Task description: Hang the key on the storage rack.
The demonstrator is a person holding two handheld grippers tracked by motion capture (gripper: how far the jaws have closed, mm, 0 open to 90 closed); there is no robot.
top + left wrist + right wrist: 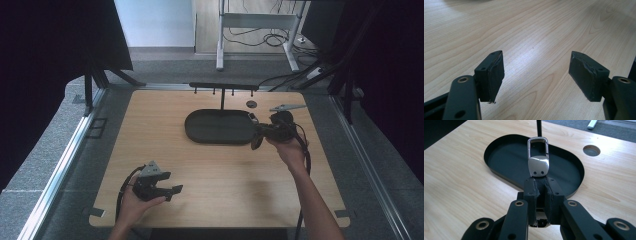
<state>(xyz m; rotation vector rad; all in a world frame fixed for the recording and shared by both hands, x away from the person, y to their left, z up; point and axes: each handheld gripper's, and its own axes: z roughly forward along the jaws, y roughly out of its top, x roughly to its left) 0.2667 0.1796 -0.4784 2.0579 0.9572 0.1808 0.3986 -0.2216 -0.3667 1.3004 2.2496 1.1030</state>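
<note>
My right gripper is shut on a silver metal key clip, whose rectangular loop sticks out past the fingertips. It hovers at the near right rim of a black oval tray, also seen in the high view as the tray with my right gripper at its right end. A black hanger stand with small hooks rises from the tray's back. My left gripper rests low over the wood near the table's front left, and its jaws stand wide open with nothing between them.
The wooden table has a round cable hole behind the tray at the right. Metal rails run along both sides of the table. A cable trails from each gripper toward the front edge.
</note>
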